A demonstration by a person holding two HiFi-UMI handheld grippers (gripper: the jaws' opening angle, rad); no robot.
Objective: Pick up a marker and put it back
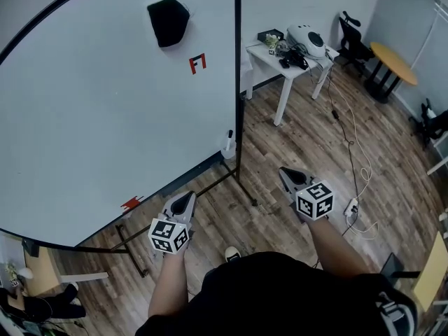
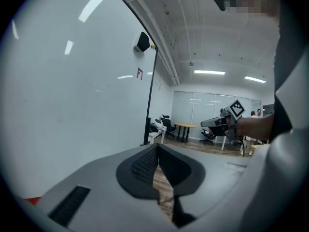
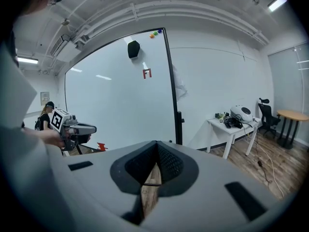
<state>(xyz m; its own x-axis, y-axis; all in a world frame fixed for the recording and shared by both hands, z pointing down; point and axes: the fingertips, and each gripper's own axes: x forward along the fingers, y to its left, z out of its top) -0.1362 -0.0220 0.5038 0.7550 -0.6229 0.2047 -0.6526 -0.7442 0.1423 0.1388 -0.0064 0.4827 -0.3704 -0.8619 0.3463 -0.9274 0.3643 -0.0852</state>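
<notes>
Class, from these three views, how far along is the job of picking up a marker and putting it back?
Done: nothing visible yet. In hand: nothing; the left tool and right tool are both shut and empty, short of the whiteboard. Left: reach what looks like the marker standing at the board's lower right corner, lift it, return it.
</notes>
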